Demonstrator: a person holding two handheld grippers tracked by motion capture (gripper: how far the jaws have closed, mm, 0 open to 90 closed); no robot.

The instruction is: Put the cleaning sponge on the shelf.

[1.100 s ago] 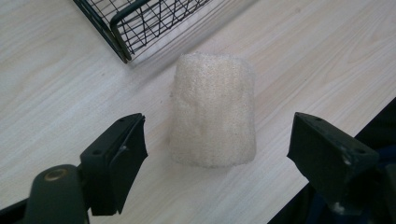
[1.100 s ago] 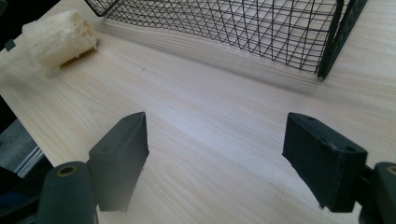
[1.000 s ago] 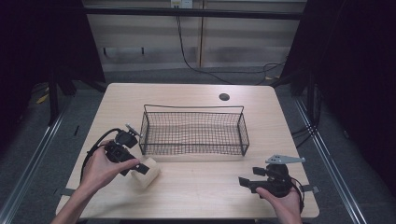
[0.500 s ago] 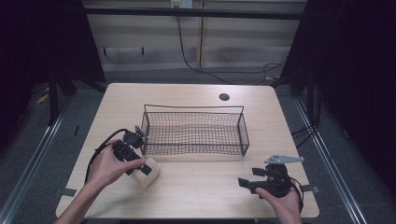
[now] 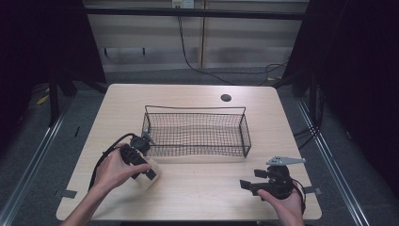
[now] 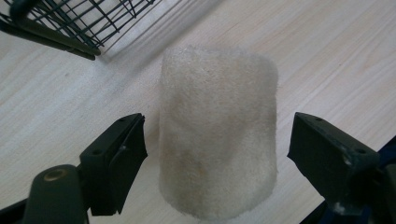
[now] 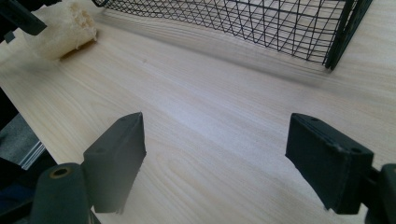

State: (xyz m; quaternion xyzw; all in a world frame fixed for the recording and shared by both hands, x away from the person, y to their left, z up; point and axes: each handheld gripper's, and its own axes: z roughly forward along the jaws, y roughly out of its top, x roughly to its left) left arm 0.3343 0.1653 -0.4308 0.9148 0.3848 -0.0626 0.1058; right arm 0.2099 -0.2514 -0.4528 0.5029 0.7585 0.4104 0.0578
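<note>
Wooden table [image 5: 197,188]: left gripper [image 6: 212,149] spread around sponge [image 6: 217,135] (possibly touching); right gripper [image 7: 215,158] spread, empty.

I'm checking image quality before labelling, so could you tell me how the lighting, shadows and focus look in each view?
High view: table evenly lit, surroundings nearly black, slightly soft. Left gripper view: the sponge is bright and a little blurred between the open jaws of the left gripper; the basket casts a soft shadow. Right gripper view: the right gripper is near and soft-edged, mild glare on the wood, faint shadow beneath the basket.
</note>
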